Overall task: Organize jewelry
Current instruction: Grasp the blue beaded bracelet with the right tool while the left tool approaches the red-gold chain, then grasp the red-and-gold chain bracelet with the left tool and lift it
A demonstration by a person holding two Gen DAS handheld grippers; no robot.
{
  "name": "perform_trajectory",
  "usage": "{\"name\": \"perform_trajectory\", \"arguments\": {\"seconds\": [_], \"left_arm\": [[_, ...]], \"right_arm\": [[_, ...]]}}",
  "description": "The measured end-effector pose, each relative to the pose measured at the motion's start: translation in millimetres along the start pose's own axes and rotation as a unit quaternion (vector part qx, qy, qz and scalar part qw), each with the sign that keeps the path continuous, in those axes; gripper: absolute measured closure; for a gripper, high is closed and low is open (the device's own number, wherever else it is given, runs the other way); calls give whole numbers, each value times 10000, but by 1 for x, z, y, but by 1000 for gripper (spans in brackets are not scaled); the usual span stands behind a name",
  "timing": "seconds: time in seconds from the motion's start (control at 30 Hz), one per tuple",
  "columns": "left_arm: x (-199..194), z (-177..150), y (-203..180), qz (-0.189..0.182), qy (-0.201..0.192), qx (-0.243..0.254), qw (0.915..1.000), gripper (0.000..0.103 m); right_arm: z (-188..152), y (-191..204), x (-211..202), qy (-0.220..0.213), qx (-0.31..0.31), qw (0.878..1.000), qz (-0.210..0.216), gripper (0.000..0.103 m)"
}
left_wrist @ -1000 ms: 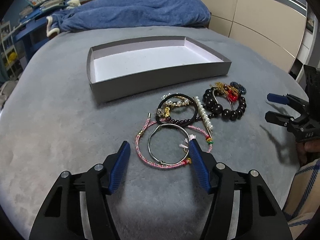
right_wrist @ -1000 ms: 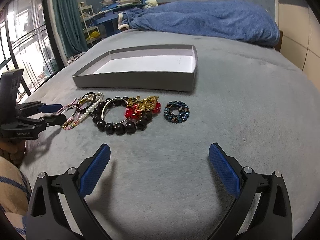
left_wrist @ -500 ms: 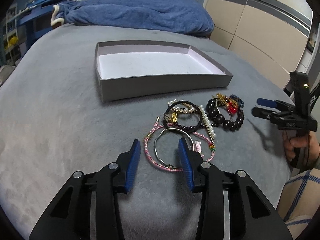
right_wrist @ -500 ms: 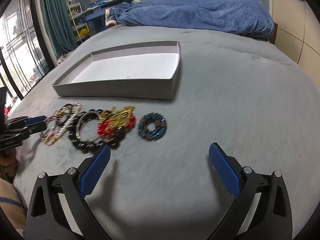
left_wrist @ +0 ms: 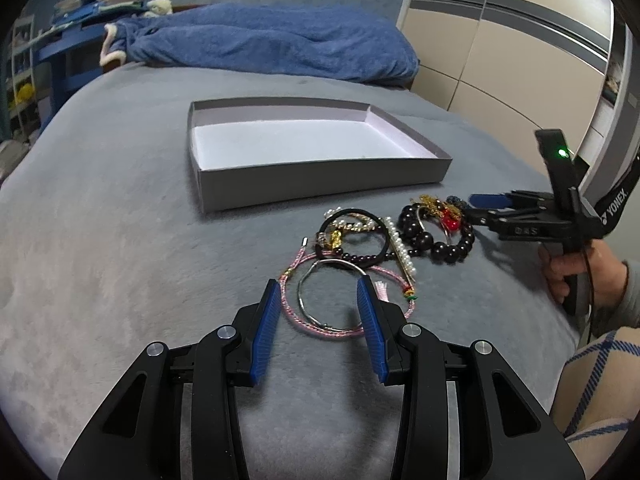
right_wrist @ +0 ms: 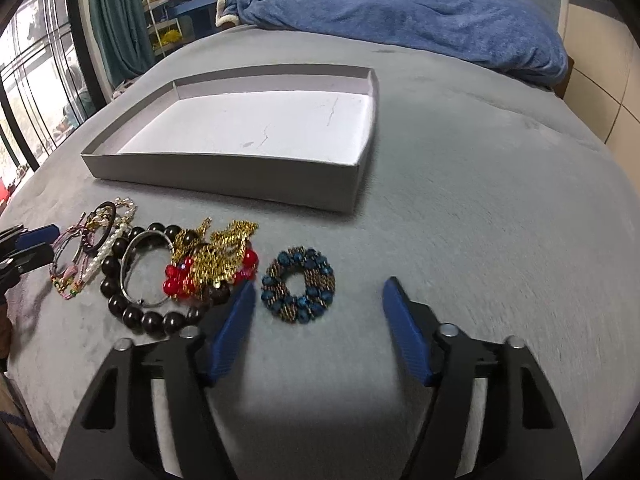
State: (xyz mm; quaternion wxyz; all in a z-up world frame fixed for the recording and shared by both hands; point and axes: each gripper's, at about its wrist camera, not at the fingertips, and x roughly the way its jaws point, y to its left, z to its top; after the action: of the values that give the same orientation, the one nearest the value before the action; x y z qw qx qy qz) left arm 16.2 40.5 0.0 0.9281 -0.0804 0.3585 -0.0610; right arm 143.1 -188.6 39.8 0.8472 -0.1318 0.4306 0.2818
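A pile of jewelry lies on the grey bed in front of an empty grey box (left_wrist: 320, 178), which also shows in the right wrist view (right_wrist: 224, 176). My left gripper (left_wrist: 318, 290) is open, its blue fingers on either side of a thin silver bangle (left_wrist: 332, 294) and a pink cord bracelet (left_wrist: 320, 326). My right gripper (right_wrist: 318, 290) is open, with a round blue beaded bracelet (right_wrist: 298, 286) between its fingertips. A black bead bracelet (right_wrist: 132, 308) and a red and gold piece (right_wrist: 212, 260) lie left of it.
A blue blanket (left_wrist: 260, 44) lies at the far end of the bed. A pearl strand (left_wrist: 398, 246) and a black hair tie (left_wrist: 352, 236) sit in the pile. Cream wardrobe doors (left_wrist: 500, 60) stand at the right. A window and shelves (right_wrist: 40, 80) are at the left.
Both grippers have moved closer to the jewelry. The right one has partly closed and now has the blue bracelet between its fingertips. The left fingers narrowed from a second ago.
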Motion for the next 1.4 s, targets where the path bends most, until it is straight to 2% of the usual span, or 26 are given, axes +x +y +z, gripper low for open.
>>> {"name": "perform_trajectory", "arguments": {"seconds": [0.1, 0.17, 0.27, 0.53, 0.57, 0.67, 0.73, 1.07, 1.33, 1.4], "left_arm": [[-2, -1, -5, -6, -56, 111, 9999, 62], [-3, -2, -6, -24, -68, 168, 9998, 62], [-2, -1, -9, -49, -50, 229, 9997, 62], [8, 12, -39, -219, 144, 744, 9969, 62], [10, 16, -45, -291, 155, 782, 9964, 61], [19, 29, -60, -428, 199, 931, 9945, 60], [28, 40, -72, -505, 275, 1071, 9926, 54], [83, 81, -117, -641, 707, 1371, 9860, 54], [121, 93, -127, -544, 1060, 1305, 9843, 54], [125, 92, -129, -534, 1123, 1345, 9831, 57]], "right_arm": [[-3, 3, -1, -76, -108, 9999, 38, 59], [-6, 6, -5, -142, -171, 9997, 42, 73], [-11, 3, -10, -199, -92, 9997, 78, 77], [-23, -13, -28, -350, 345, 9985, 223, 81], [-25, -15, -31, -367, 397, 9983, 224, 88], [-31, -22, -35, -373, 537, 9975, 263, 95], [-32, -25, -34, -365, 598, 9971, 297, 95], [-31, -30, -31, -300, 757, 9957, 452, 95], [-30, -31, -28, -263, 805, 9950, 528, 94], [-31, -31, -28, -258, 814, 9949, 539, 94]]}}
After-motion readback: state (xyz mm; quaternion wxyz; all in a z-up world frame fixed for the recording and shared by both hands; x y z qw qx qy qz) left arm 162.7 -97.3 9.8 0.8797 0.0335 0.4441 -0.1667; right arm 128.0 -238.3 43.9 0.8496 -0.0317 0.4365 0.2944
